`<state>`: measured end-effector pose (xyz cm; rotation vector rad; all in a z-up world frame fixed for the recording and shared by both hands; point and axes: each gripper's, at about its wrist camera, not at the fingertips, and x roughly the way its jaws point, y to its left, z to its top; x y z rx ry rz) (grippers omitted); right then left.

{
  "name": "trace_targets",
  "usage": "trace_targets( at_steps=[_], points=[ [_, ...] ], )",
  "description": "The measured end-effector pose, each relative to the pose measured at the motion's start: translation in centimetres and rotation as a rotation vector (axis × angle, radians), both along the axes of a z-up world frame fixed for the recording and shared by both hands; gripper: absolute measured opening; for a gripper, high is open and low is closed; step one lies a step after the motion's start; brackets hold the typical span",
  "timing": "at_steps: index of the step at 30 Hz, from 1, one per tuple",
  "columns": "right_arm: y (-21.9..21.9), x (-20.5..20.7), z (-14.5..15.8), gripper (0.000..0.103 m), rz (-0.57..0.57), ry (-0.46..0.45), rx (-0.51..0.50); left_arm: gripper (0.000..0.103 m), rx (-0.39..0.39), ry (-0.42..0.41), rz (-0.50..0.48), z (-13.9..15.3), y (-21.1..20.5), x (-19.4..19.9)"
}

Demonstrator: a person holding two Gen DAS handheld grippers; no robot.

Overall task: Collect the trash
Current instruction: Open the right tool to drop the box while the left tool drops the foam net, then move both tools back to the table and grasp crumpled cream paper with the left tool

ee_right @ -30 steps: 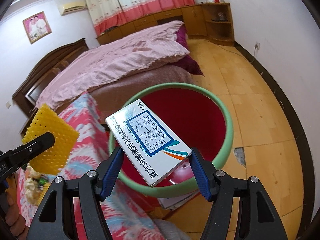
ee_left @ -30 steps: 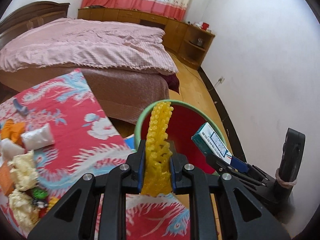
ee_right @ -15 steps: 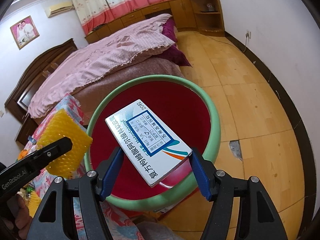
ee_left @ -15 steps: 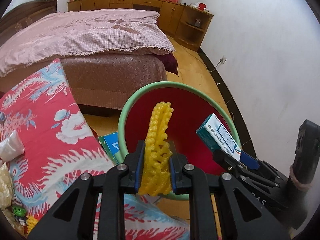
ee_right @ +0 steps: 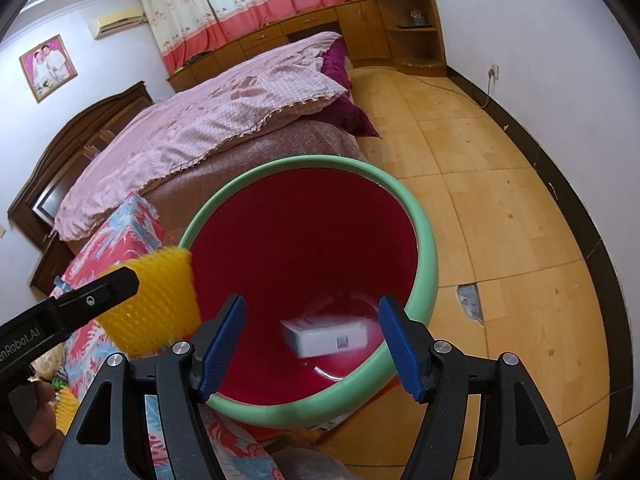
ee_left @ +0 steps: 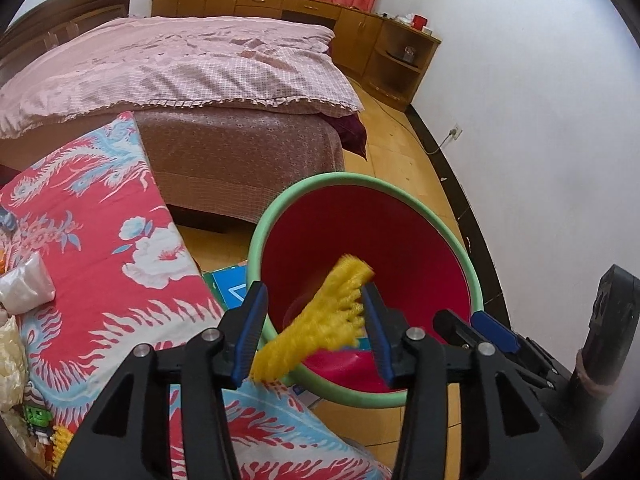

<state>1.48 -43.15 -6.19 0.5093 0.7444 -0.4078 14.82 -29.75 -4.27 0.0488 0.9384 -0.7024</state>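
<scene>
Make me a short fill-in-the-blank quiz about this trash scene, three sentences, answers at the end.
1. The basin has a red inside and a ____ rim.
2. The foam net between the left gripper's opening jaws is ____.
3. The white box lies inside the ____.

Answers: green; yellow; basin

Glossy red plastic bucket (ee_right: 304,240) with smooth green rim, yellow foam netting (ee_left: 320,320), paperboard box (ee_right: 328,338), patterned cloth (ee_left: 100,240), polished wood floor (ee_right: 500,220).
</scene>
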Motion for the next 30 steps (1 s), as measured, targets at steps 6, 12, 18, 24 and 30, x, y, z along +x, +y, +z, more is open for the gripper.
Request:
trace_targets(
  at_steps=[6, 12, 18, 24, 30],
  points=[
    [0.0, -0.4, 0.4, 0.071, -0.013, -0.014, 0.008, 0.048, -0.022, -0.002, 0.016, 0.7, 0.9, -0.2],
    [0.2, -1.0, 1.2, 0.071, -0.023, -0.035, 0.005, 0.048, -0.038, -0.02, 0.017, 1.6, 1.4, -0.6],
    [0.9, -1.5, 1.9, 0.071, -0.025, -0.047, -0.001, 0.048, -0.047, -0.032, 0.033, 2.5, 2.4, -1.0],
    [1.9, -2.1, 2.8, 0.071, -0.011, -0.067, -0.006, 0.048, -0.048, -0.045, 0.06, 3.4, 4.2, -1.6],
    [3.6, -2.4, 3.6, 0.071, 0.018, -0.084, -0.007, 0.048, -0.052, -0.056, 0.104, 4.1, 6.8, -2.5]
  ],
)
